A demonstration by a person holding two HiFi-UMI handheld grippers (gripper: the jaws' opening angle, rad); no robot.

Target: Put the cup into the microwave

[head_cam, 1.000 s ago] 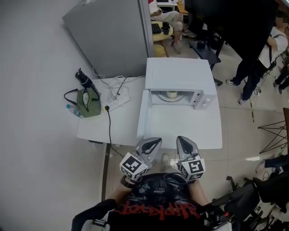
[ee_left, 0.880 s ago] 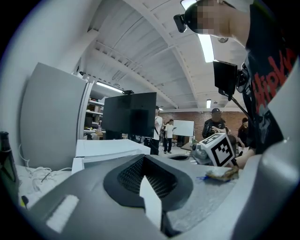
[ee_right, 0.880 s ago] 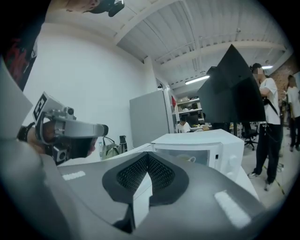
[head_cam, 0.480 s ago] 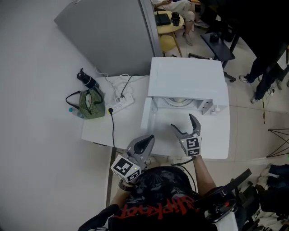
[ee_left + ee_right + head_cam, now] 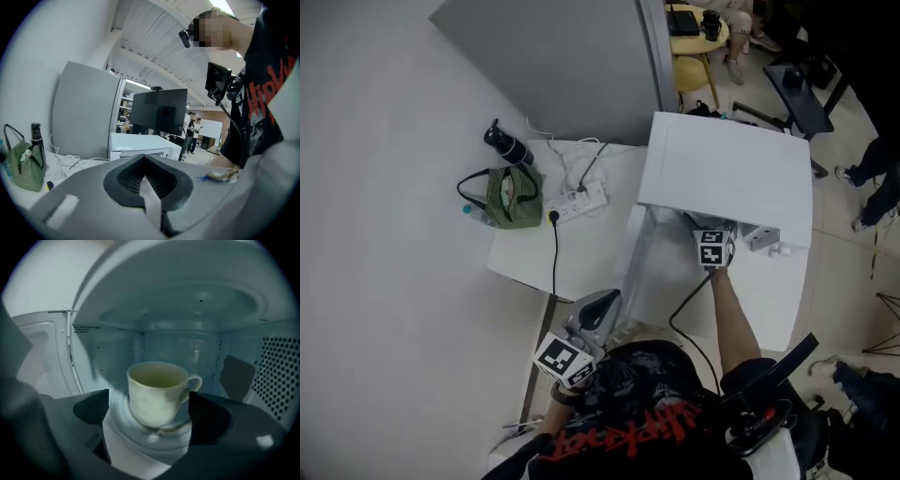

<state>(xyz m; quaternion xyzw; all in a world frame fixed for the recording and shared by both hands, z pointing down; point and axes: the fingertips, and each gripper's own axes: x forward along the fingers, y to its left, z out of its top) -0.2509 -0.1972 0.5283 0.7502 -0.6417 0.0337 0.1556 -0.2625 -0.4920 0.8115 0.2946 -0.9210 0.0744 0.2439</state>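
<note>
Teacup (image 5: 157, 392) being stood upright on glass turntable (image 5: 140, 439) inside microwave (image 5: 727, 178), handle toward 3 o'clock. Right gripper (image 5: 150, 416) jaws just been opening, now being held wide; cup between them, unpressed, likely for release. Left gripper (image 5: 151, 197) being held clenched, empty, at 7 o'clock, likely as unneeded.

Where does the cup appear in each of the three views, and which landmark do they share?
Head view: not visible; the top of the microwave hides its inside.
Left gripper view: not in it; only the microwave's outside shows, at middle left.
Right gripper view: the cup stands upright in the middle, on the turntable.
Shared landmark: the white microwave, seen from within in the right gripper view.
</note>
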